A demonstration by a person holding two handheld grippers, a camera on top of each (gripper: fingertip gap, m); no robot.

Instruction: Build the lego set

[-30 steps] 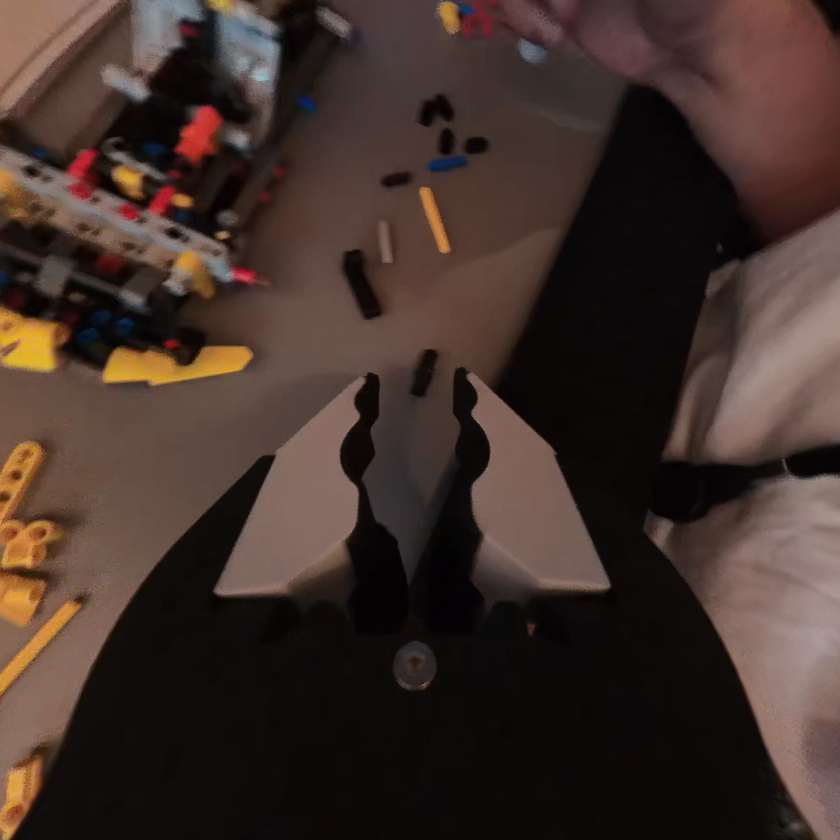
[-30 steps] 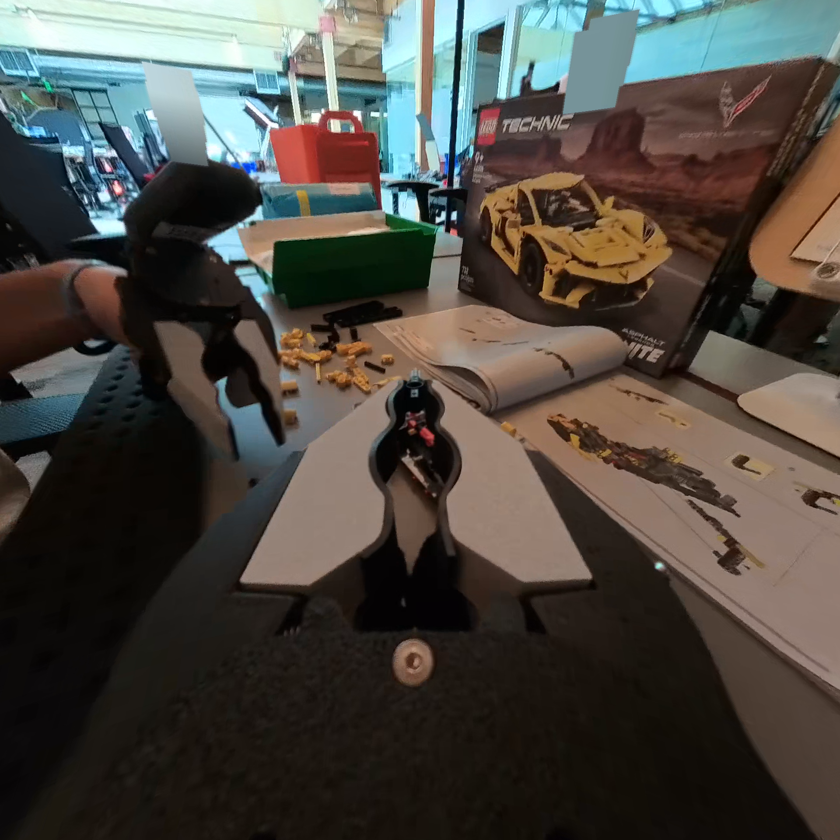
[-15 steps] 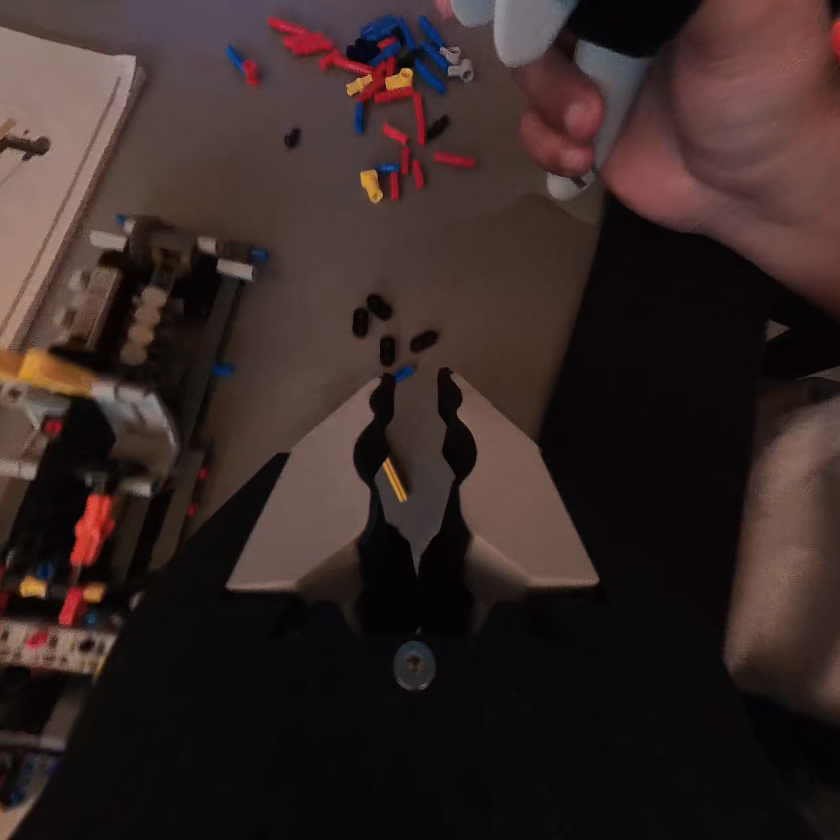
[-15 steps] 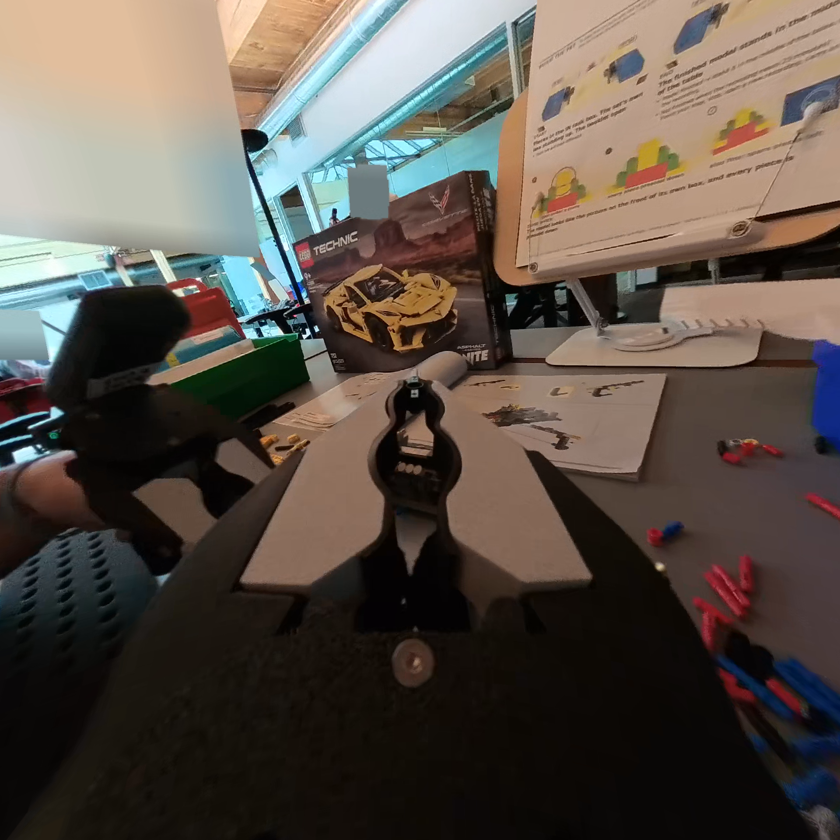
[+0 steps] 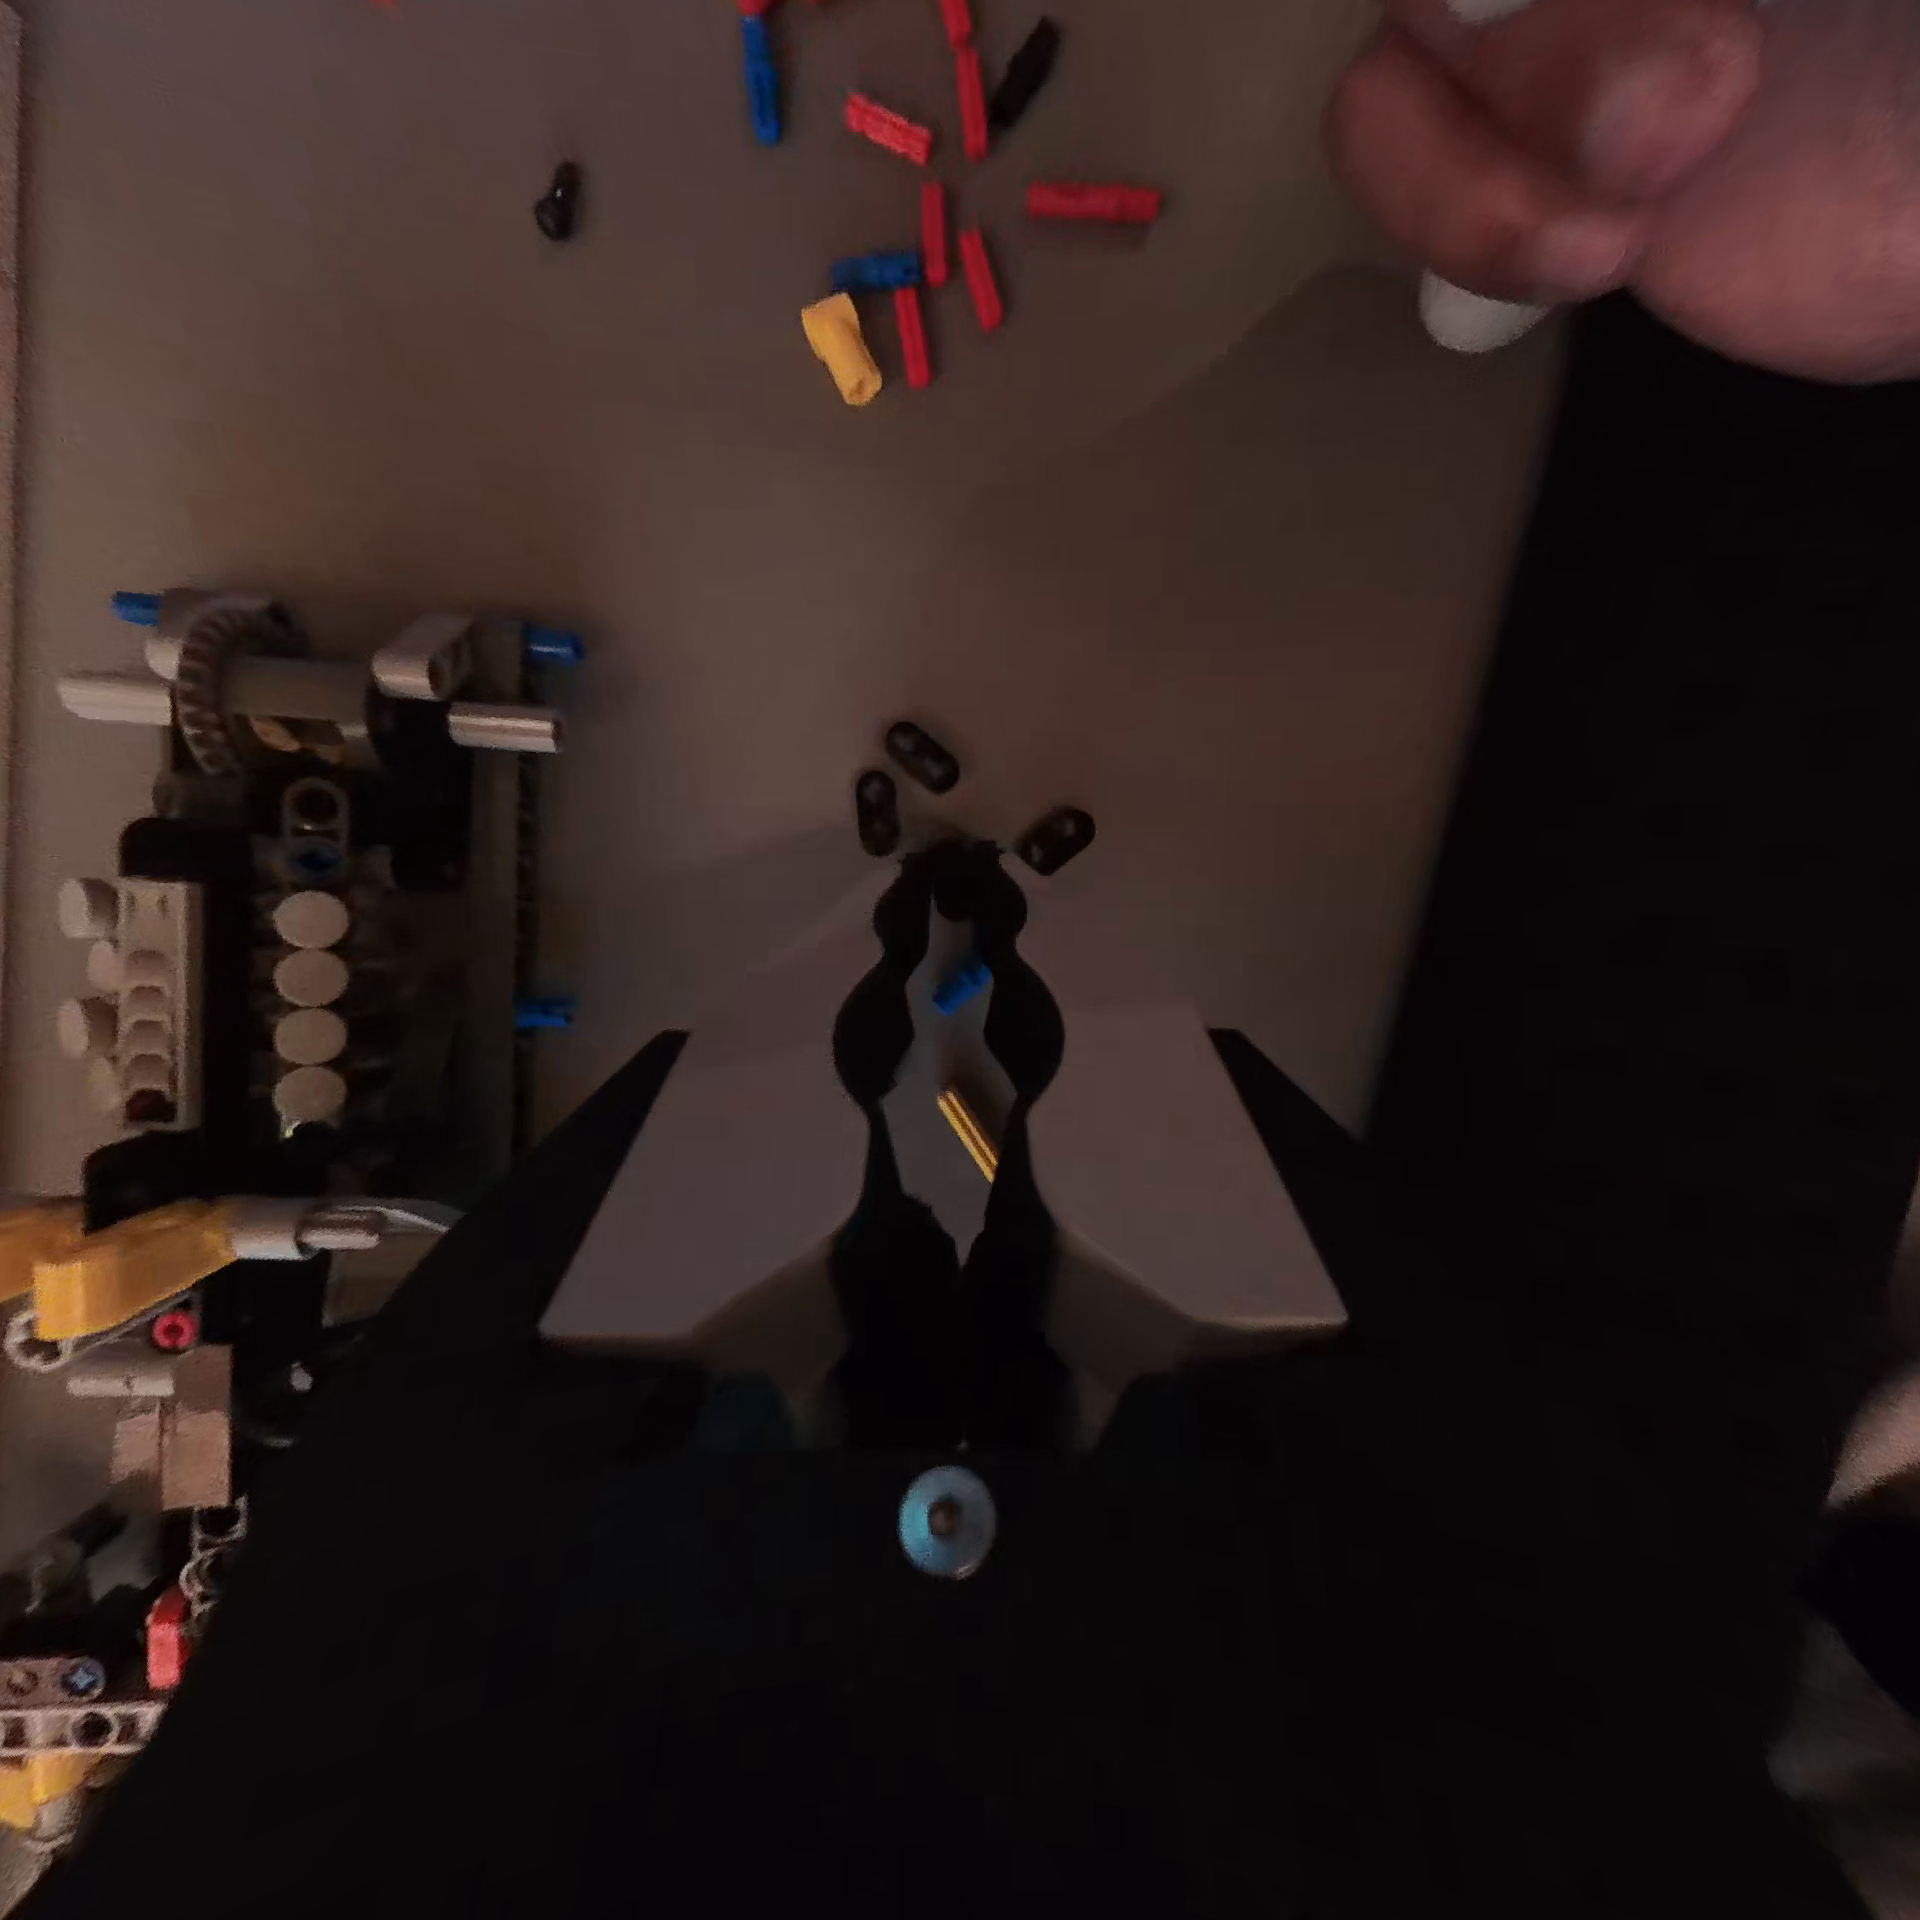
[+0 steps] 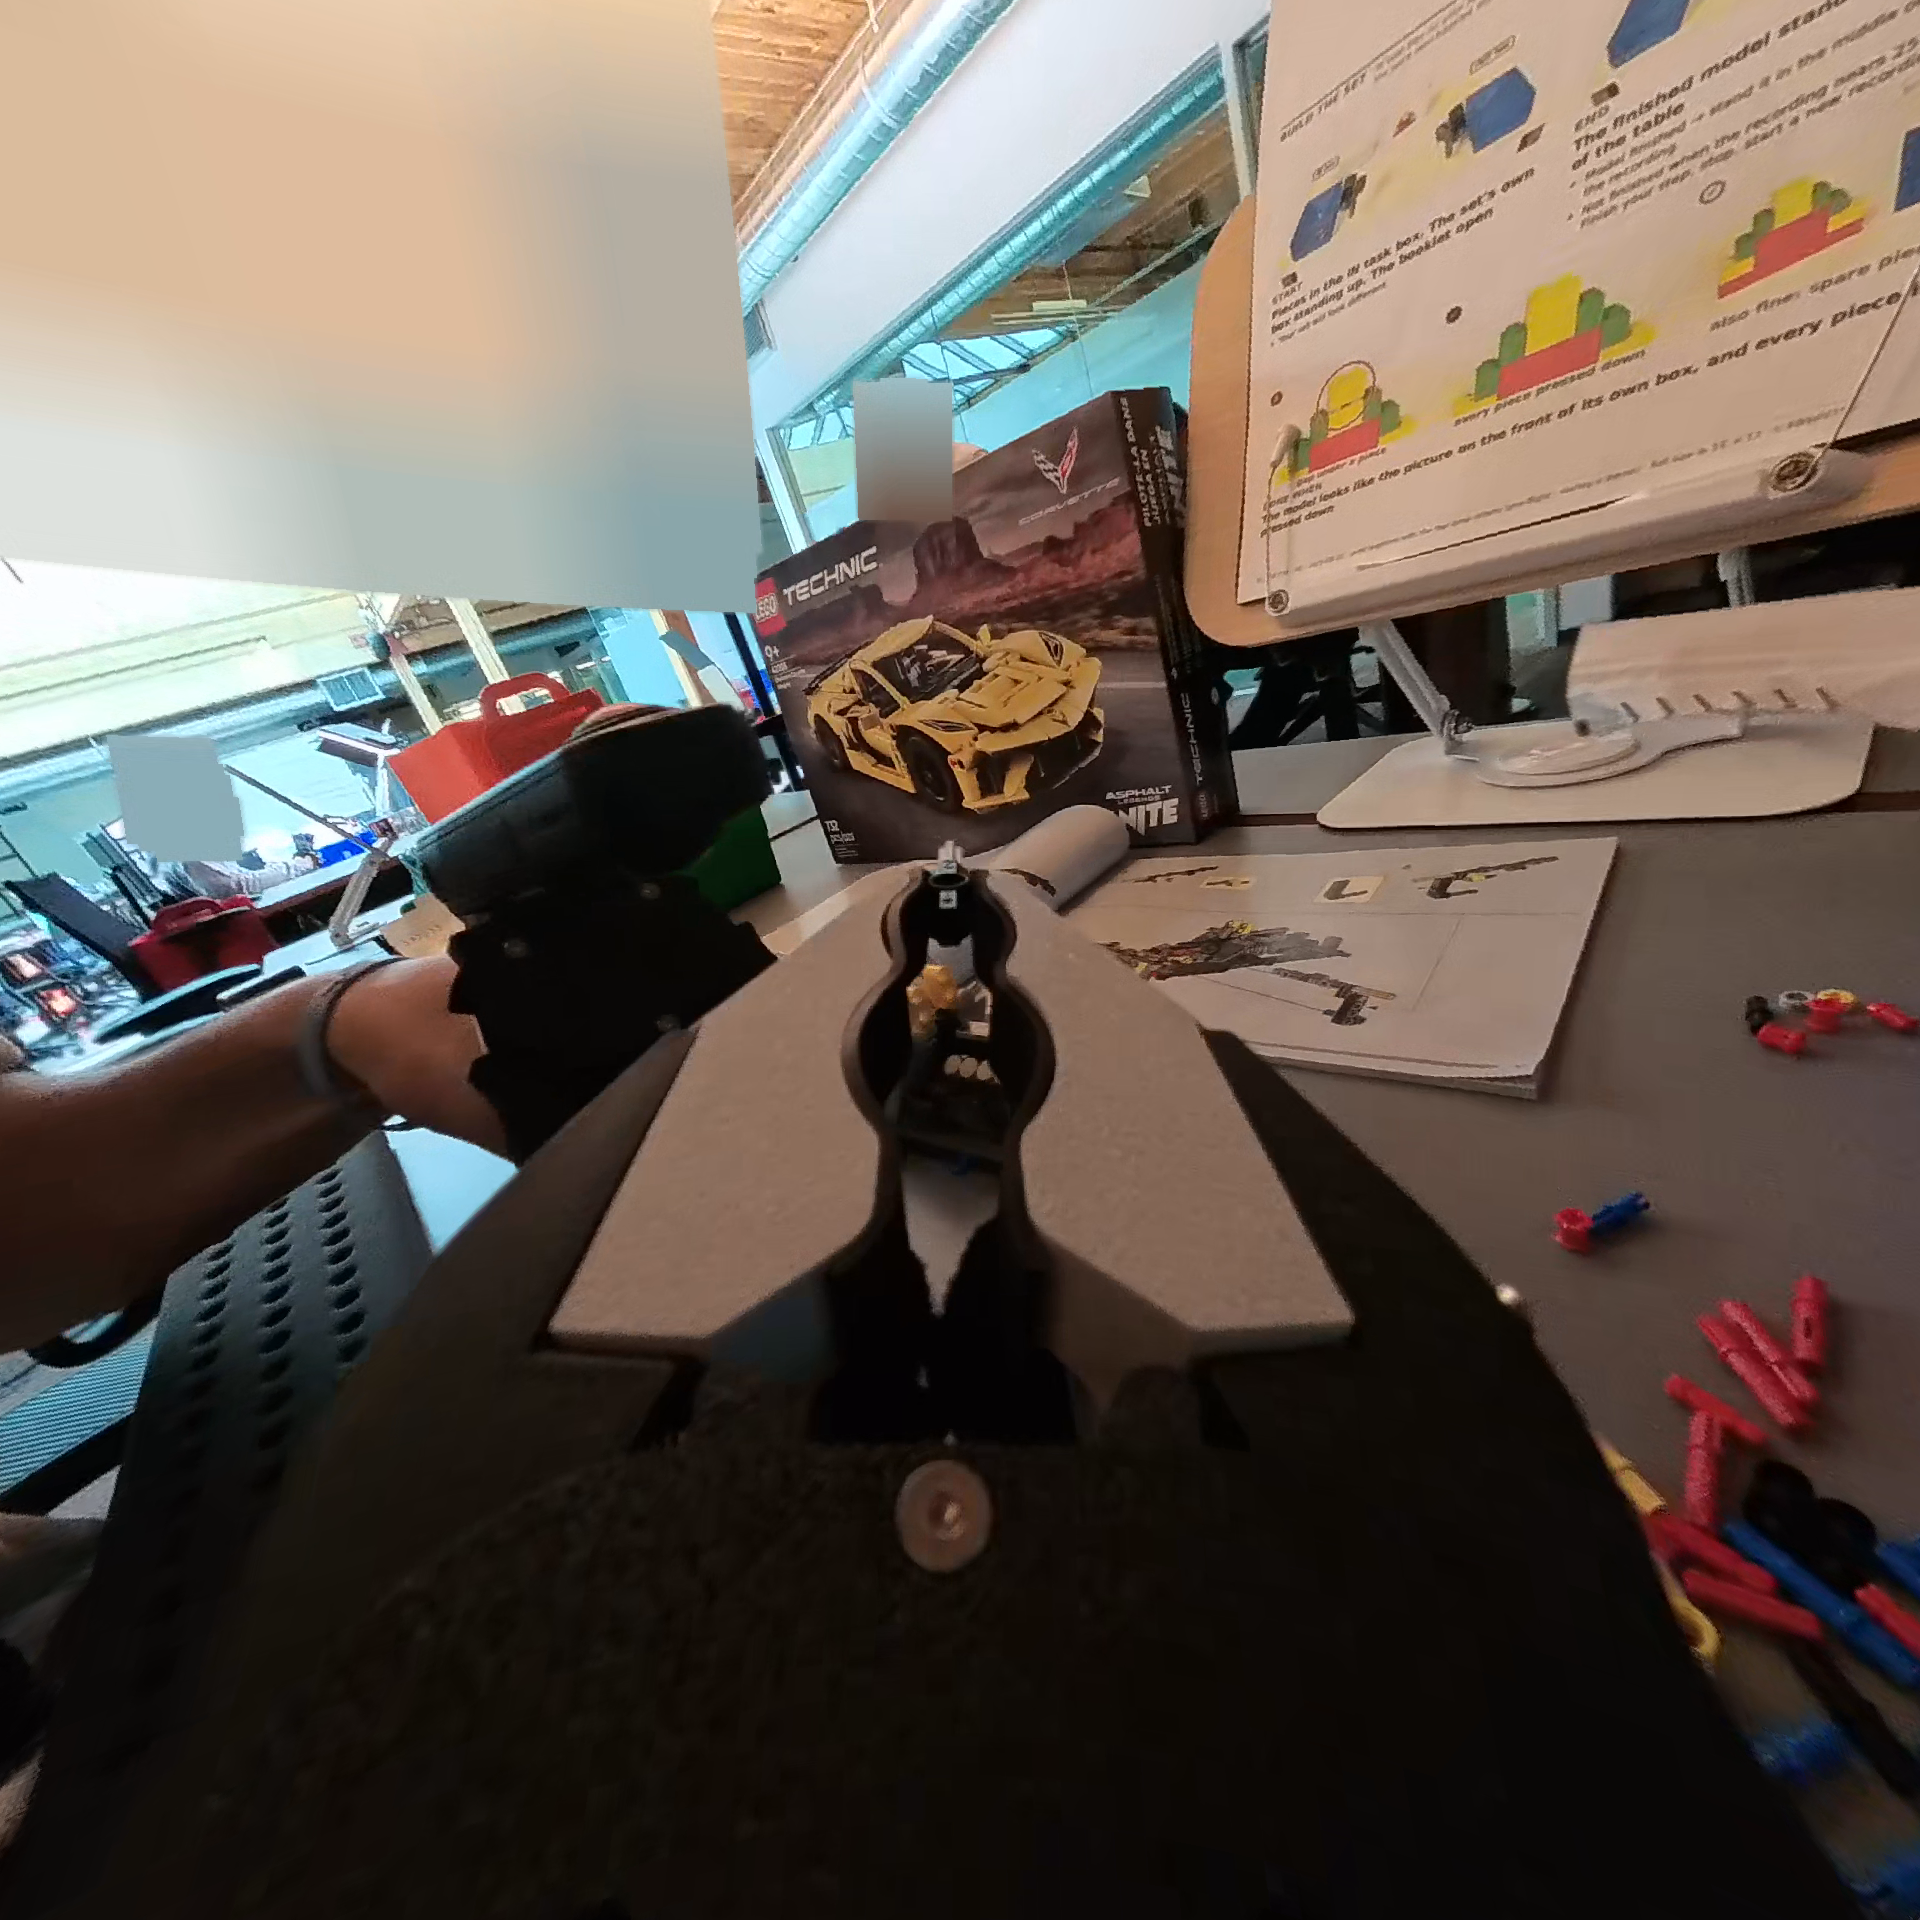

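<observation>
The left gripper (image 5: 951, 862) is pinching a small black connector piece (image 5: 954, 883) – two black connectors (image 5: 902, 781) lying just beyond. The right gripper (image 6: 948, 883) is clamping a small grey-tipped black pin (image 6: 948, 871); scattered red and blue pins (image 6: 1766, 1475) are lying beside it.

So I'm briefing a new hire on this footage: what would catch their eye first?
Probably the box with the yellow car, standing at the table's far side in the right wrist view. Next, the red and blue pins scattered beyond the left tongs, which close on a small black piece beside the half-built model.

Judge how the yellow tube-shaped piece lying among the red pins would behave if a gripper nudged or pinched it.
The yellow tube-shaped piece looks round, so a sideways nudge would probably roll it. It seems small, rigid plastic: likely light, and it may slip from a pinch.
</observation>
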